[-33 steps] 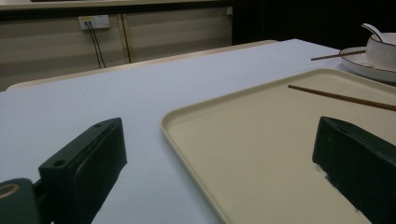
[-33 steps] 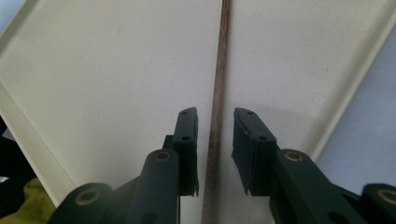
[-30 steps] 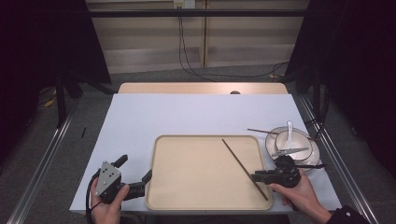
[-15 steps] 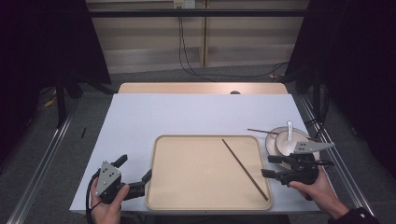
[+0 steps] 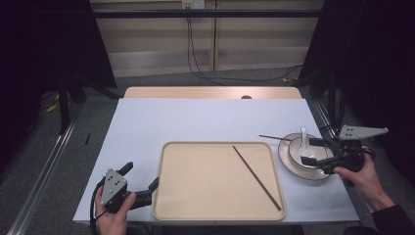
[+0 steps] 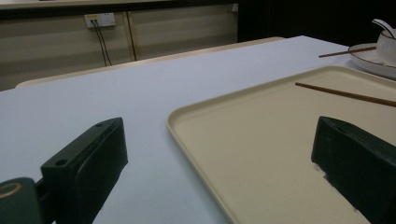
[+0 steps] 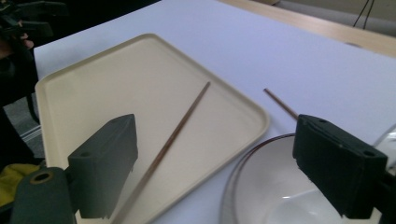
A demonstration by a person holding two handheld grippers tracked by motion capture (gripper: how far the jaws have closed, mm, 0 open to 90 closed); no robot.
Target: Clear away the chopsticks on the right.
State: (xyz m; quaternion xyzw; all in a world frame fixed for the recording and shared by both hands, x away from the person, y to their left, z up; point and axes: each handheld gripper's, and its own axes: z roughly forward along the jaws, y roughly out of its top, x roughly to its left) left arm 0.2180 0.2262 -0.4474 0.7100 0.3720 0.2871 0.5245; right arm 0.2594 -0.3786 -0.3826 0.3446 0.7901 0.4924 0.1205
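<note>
One slim chopstick (smooth beige tray)

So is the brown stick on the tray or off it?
On: the thin brown chopstick lies flat inside the beige plastic tray.

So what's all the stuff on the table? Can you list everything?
Tray: one, beige, middle of the table near the person.
Chopstick on tray: one, brown, lying slantwise on the tray's right part.
Second chopstick: one, brown, resting on the plate's left rim, sticking out over the table.
Plate: one, white, right of the tray.
Bowl: one, white, on the plate.
Spoon: one, white, in the bowl.
Table cover: one, pale blue-white.
Left gripper: black, open, at the tray's left edge.
Right gripper: black, open, over the plate.
</note>
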